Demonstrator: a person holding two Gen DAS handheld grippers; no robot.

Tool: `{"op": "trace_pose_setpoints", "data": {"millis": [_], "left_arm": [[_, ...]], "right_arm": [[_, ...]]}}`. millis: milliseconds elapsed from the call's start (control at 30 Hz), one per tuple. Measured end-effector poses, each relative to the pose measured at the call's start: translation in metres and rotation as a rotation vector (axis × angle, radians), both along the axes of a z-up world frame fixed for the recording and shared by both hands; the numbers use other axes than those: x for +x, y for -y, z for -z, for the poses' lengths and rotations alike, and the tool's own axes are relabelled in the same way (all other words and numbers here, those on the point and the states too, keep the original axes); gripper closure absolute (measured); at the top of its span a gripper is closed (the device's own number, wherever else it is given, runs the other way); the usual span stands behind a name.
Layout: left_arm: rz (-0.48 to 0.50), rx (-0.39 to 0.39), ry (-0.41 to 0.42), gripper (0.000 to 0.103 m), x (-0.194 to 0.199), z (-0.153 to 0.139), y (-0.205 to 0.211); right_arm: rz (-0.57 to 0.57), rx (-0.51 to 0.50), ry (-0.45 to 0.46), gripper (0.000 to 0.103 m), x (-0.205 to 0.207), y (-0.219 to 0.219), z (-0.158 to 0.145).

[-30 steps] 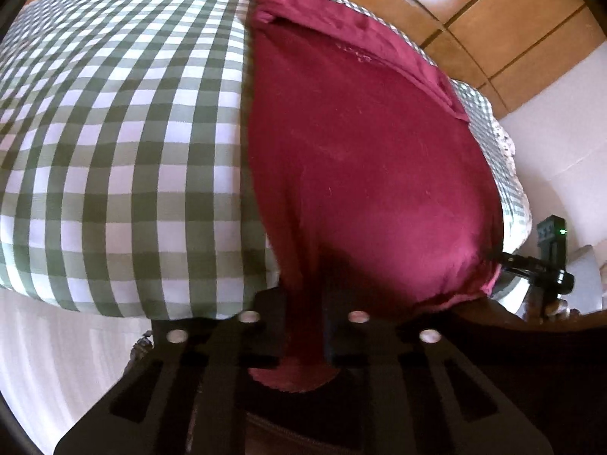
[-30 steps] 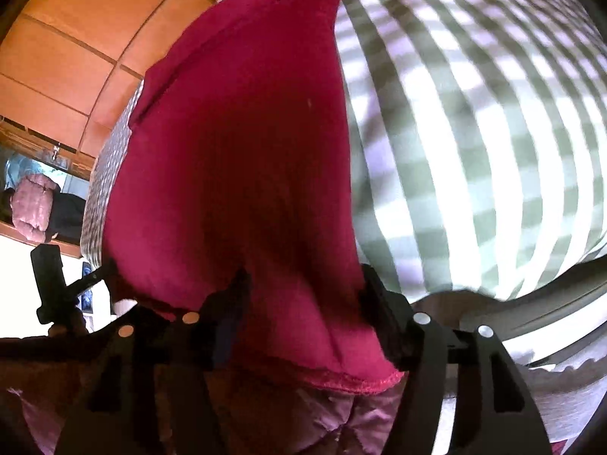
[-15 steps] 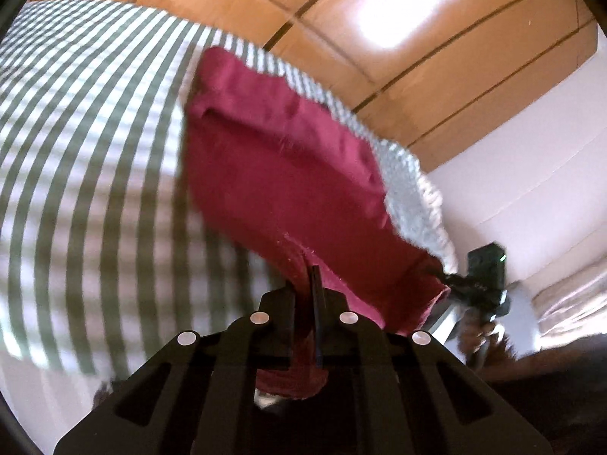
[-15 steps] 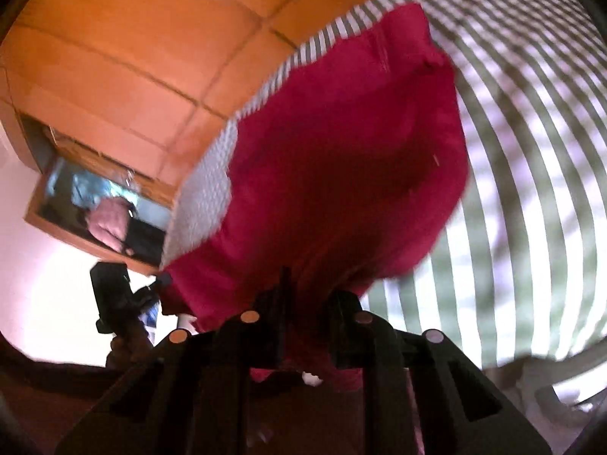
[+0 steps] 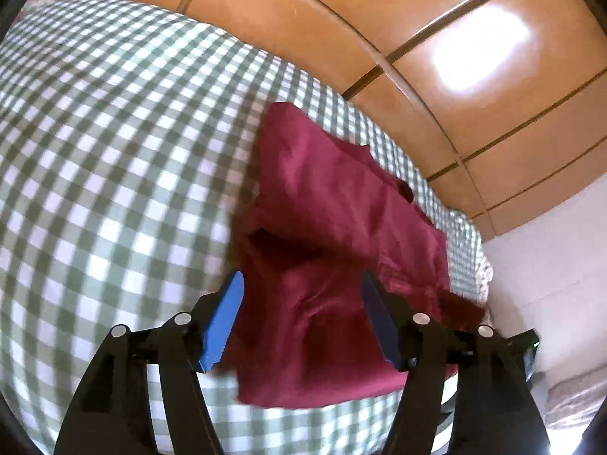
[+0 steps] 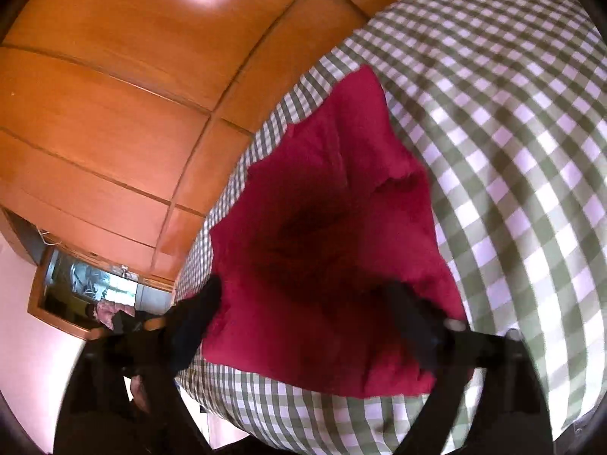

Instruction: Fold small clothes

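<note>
We have both tongs, the left tongs (image 5: 301,318) and right tongs (image 6: 303,326), opening with nothing pinched, the maroon garment (image 5: 334,265) dropped folded over itself on the checked bed cover (image 5: 114,151). One fold looks done; smoothing and further folds likely remain.

1. I can read no text, label, brand, number or sign in either of my wrist views.
2. The dark red garment (image 5: 334,250) carries no legible print; the checked cloth (image 5: 114,151) beneath it shows only squares.
</note>
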State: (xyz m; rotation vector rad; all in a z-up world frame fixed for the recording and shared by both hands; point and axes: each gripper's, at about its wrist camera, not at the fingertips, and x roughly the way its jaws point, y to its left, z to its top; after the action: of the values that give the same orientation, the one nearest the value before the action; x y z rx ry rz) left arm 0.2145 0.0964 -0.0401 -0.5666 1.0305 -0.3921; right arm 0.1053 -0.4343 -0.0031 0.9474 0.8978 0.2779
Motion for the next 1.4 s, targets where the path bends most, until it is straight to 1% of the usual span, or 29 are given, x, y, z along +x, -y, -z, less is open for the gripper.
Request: {"op": "trace_pose_setpoints", "data": {"millis": [33,67,133,200,233,267,300,333,400,467,500,533,567,633,667,767,900,967,1033,1067,1100,1133,1167,1200,1233,1267,1300,1333,1400], "left_arm": [[-0.004,0.006,-0.003,0.04,-0.006,0.005,-0.006],[-0.001,0.002,-0.009,0.04,-0.014,0.013,-0.013],[0.03,0.0,-0.02,0.04,-0.03,0.026,-0.019],[0.069,0.012,-0.027,0.04,-0.048,0.04,-0.021],[0.084,0.016,-0.028,0.04,-0.054,0.047,-0.018],[0.097,0.019,-0.013,0.04,-0.061,0.052,-0.015],[0.101,0.026,0.015,0.04,-0.065,0.053,-0.009],[0.109,0.03,0.049,0.04,-0.068,0.052,-0.003],[0.127,0.018,0.071,0.04,-0.067,0.05,0.008],[0.151,0.018,0.091,0.042,-0.065,0.047,0.02],[0.161,0.026,0.088,0.047,-0.062,0.048,0.025],[0.174,0.039,0.073,0.07,-0.058,0.05,0.03],[0.186,0.063,0.053,0.08,-0.055,0.053,0.033],[0.188,0.048,0.046,0.092,-0.056,0.056,0.028],[0.183,0.035,0.046,0.094,-0.058,0.055,0.025],[0.185,0.004,0.059,0.096,-0.074,0.05,0.015],[0.205,-0.026,0.063,0.096,-0.096,0.043,0.008],[0.219,-0.012,0.056,0.096,-0.116,0.041,0.006],[0.234,0.016,0.034,0.096,-0.138,0.042,0.006],[0.234,0.046,0.03,0.095,-0.143,0.043,0.009],[0.231,0.095,0.026,0.095,-0.151,0.043,0.012],[0.233,0.143,0.024,0.094,-0.157,0.042,0.016],[0.224,0.213,0.038,0.086,-0.162,0.038,0.021],[0.21,0.262,0.053,0.076,-0.165,0.034,0.023],[0.189,0.299,0.072,0.048,-0.166,0.028,0.023],[0.169,0.314,0.094,0.032,-0.164,0.024,0.023],[0.14,0.34,0.134,0.031,-0.162,0.017,0.022],[0.127,0.361,0.156,0.031,-0.159,0.014,0.021],[0.122,0.428,0.178,0.031,-0.15,0.008,0.023]], "right_arm": [[0.002,-0.023,0.005,0.011,-0.003,-0.001,-0.004],[0.003,-0.075,0.005,0.011,-0.011,0.001,-0.007],[-0.014,-0.156,0.001,0.011,-0.019,-0.01,-0.006],[-0.061,-0.275,-0.014,0.011,-0.031,-0.028,-0.004],[-0.073,-0.316,-0.021,0.01,-0.035,-0.033,-0.002],[-0.092,-0.383,-0.039,0.01,-0.036,-0.042,0.005],[-0.106,-0.425,-0.051,0.012,-0.036,-0.047,0.012],[-0.119,-0.45,-0.064,0.018,-0.036,-0.051,0.019],[-0.122,-0.506,-0.089,0.021,-0.029,-0.062,0.035],[-0.116,-0.575,-0.069,0.044,-0.026,-0.067,0.036],[-0.108,-0.576,-0.07,0.063,-0.023,-0.067,0.034],[-0.105,-0.55,-0.072,0.07,-0.021,-0.065,0.033],[-0.1,-0.517,-0.078,0.072,-0.02,-0.062,0.033],[-0.106,-0.521,-0.069,0.077,-0.025,-0.061,0.029],[-0.105,-0.511,-0.068,0.078,-0.026,-0.06,0.028],[-0.096,-0.434,-0.05,0.08,-0.026,-0.058,0.018],[-0.118,-0.35,-0.032,0.081,-0.046,-0.05,0.003],[-0.148,-0.342,-0.038,0.081,-0.058,-0.049,0.001],[-0.173,-0.365,-0.06,0.081,-0.072,-0.047,0.005],[-0.182,-0.364,-0.077,0.08,-0.078,-0.046,0.009],[-0.195,-0.36,-0.095,0.077,-0.084,-0.046,0.014],[-0.202,-0.365,-0.104,0.068,-0.086,-0.046,0.017],[-0.201,-0.382,-0.117,0.063,-0.089,-0.046,0.018],[-0.191,-0.397,-0.127,0.053,-0.091,-0.045,0.017],[-0.182,-0.403,-0.126,0.046,-0.091,-0.043,0.016],[-0.162,-0.417,-0.117,0.044,-0.089,-0.039,0.012],[-0.146,-0.441,-0.111,0.043,-0.087,-0.038,0.008],[-0.127,-0.492,-0.101,0.038,-0.083,-0.037,0.002],[-0.104,-0.563,-0.063,0.032,-0.076,-0.042,-0.01]]}}
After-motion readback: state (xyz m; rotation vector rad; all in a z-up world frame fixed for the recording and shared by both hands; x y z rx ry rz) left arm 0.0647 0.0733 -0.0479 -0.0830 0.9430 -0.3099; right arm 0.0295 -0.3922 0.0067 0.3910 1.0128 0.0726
